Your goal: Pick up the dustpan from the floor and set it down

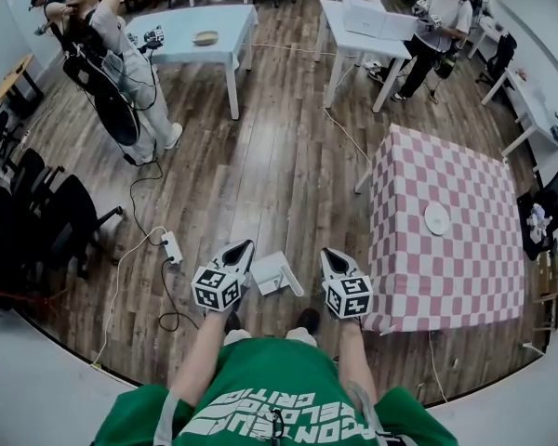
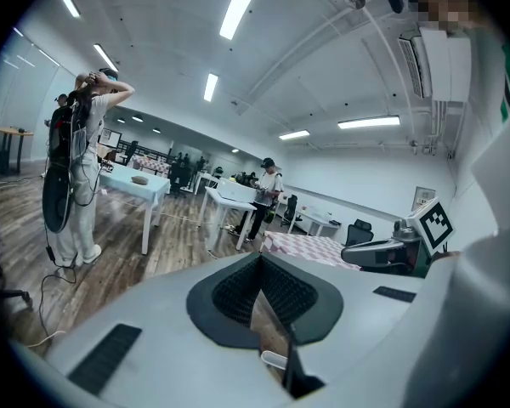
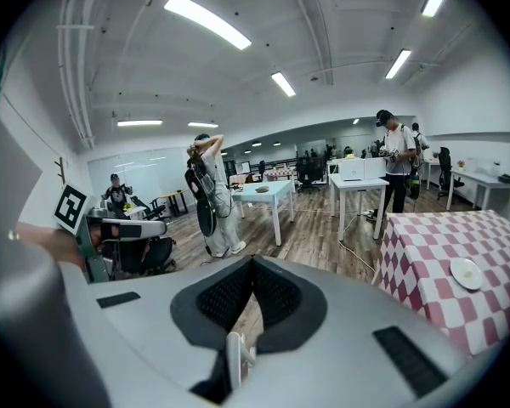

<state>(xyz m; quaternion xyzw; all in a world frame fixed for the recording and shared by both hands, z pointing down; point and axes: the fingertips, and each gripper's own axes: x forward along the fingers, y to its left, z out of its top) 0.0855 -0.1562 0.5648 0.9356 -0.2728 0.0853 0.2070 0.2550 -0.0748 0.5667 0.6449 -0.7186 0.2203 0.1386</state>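
1. Your left hand-held gripper [image 1: 245, 247] is closed on nothing: its ribbed pads meet at the tips (only a thin wedge of wooden floor [image 1: 270, 175] shows behind them).
2. Your right hand-held gripper [image 1: 327, 254] is closed as well, pads together at the tips and nothing pinched between them.
3. You hold the two side by side in front of your green shirt [image 1: 260, 388], above the wooden floor, both pointing forward and a little down.
4. The white dustpan [image 1: 272, 272] lies on the wooden floor between them, closer to the left one in the head view, its handle slanting toward the right; neither hand-held gripper has hold of it.
5. Left of the dustpan a white power strip [image 1: 172, 247] rests on the boards with its cable looping away.
6. Just beside your right hand-held gripper stands a table [image 1: 465, 277] under a pink-and-white checked cloth, with a small white plate [image 1: 436, 218] on it.
7. Farther off, a person with raised arms [image 1: 121, 72] stands by a light-blue table [image 1: 181, 40], another person [image 1: 432, 35] stands at a white table [image 1: 339, 21], and black chairs [image 1: 46, 221] line the left edge.
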